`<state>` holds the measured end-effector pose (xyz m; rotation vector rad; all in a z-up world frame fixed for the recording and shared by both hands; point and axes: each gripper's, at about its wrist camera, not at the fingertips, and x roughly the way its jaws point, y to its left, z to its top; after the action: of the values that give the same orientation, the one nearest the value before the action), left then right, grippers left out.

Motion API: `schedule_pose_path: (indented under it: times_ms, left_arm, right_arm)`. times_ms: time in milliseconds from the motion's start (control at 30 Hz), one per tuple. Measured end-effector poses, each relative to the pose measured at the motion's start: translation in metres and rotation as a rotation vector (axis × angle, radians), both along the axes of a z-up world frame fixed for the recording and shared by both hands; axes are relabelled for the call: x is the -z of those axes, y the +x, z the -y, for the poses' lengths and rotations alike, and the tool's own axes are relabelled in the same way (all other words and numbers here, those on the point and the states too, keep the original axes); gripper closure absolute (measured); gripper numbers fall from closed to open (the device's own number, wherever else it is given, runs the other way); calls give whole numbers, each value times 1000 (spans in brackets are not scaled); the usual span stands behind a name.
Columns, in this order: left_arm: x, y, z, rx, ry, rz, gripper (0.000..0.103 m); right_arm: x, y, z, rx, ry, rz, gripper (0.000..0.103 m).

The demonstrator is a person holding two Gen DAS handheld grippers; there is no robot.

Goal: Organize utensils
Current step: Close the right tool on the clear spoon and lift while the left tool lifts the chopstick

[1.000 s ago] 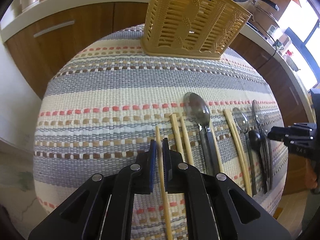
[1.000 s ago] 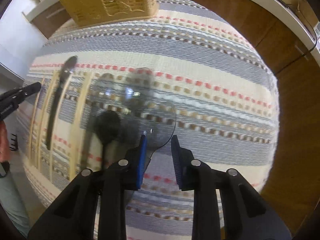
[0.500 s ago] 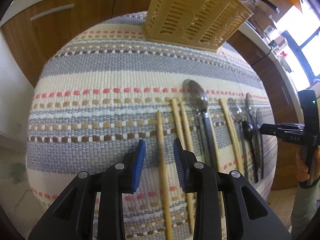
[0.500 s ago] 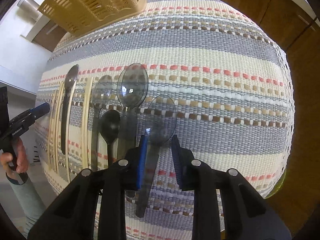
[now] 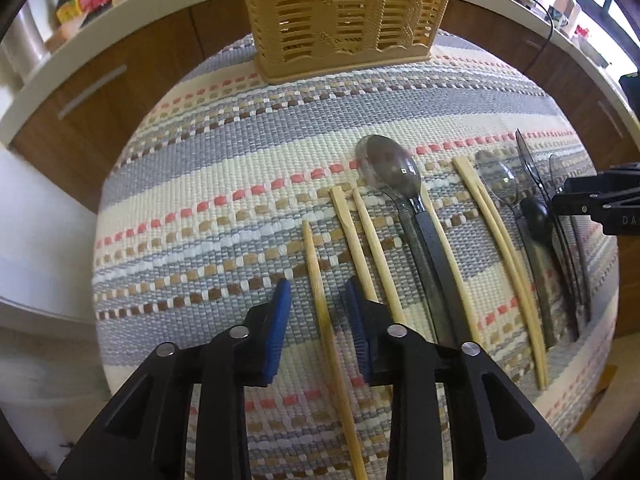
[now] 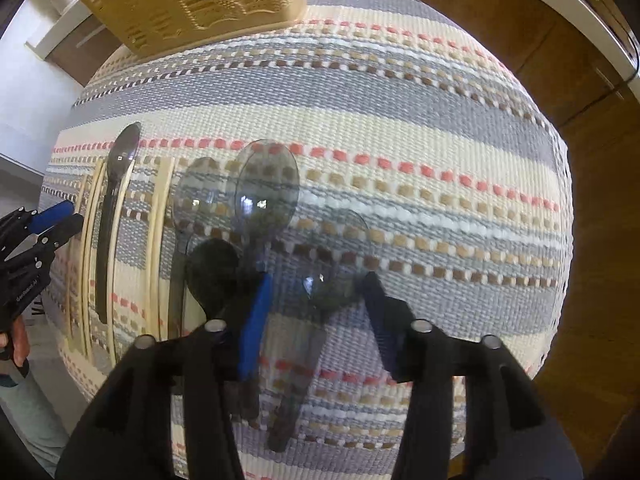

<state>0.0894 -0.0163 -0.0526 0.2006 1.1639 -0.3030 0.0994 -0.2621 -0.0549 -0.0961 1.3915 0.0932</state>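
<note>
1. Right wrist view is soft with blur near the lens: the right gripper [image 6: 316,292] has its jaws opening, and a smoky clear plastic spoon [image 6: 340,256] lies between them, its handle running down under the fingers; the pads seem clear of it, though the blur makes this uncertain.
2. Left wrist view is sharper: the left gripper [image 5: 316,300] has a narrow gap that is closing, with one bamboo chopstick [image 5: 320,304] between the blue ribbed pads and neither pad pressing on it. Its lower end is cut off at the frame.
3. Beyond, toward the near edge of the tabletop, more utensils lie side by side: a chopstick pair [image 5: 360,240], a metal spoon with a black handle [image 5: 396,172], further chopsticks [image 5: 496,228], and a small black spoon [image 6: 212,272] partly overlapped by clear spoons, whose outlines are hard to separate.
4. All rest on a coarse woven cloth [image 5: 224,184] striped in grey, cream, coral and brown, draped over the tabletop.
5. At the far edge stands a tan slotted plastic utensil basket [image 5: 340,20], its top cut off.
6. Behind are brown wooden cabinets [image 5: 92,100] under a white counter.
</note>
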Motion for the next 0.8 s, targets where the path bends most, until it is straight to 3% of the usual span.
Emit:
schedule_pose_path:
  times_ms: [100,133,167,233,367,500,600,800]
  left_arm:
    - [-1,2,2,-18,11,16,96]
    - [-1,3,1,-24,8,19,97]
    - [-1,4,-1,-29,-3,20,98]
    - [-1,5,-5,-37,-33,31,99]
    - [-12,2,-20,-45,-190,62,99]
    - [-52,-2,-30,-48,-318,170,99]
    - [-89,-6,-35,-35,-415,271,99]
    - [-164,-1,-35,-36,-518,487,99]
  right_arm:
    - [4,8,-13,-9,-44,29,58]
    - [4,10,-14,-8,-49,34,62]
    - [3,11,-14,-12,-46,42,73]
    - [1,13,-18,-25,-59,57,72]
    - [-16,3,-18,-67,-73,130,73]
    - [-54,-13,-19,-102,-27,233,73]
    - [-100,-26,-21,-129,35,339,73]
    - [-179,-30,-20,-149,173,556,73]
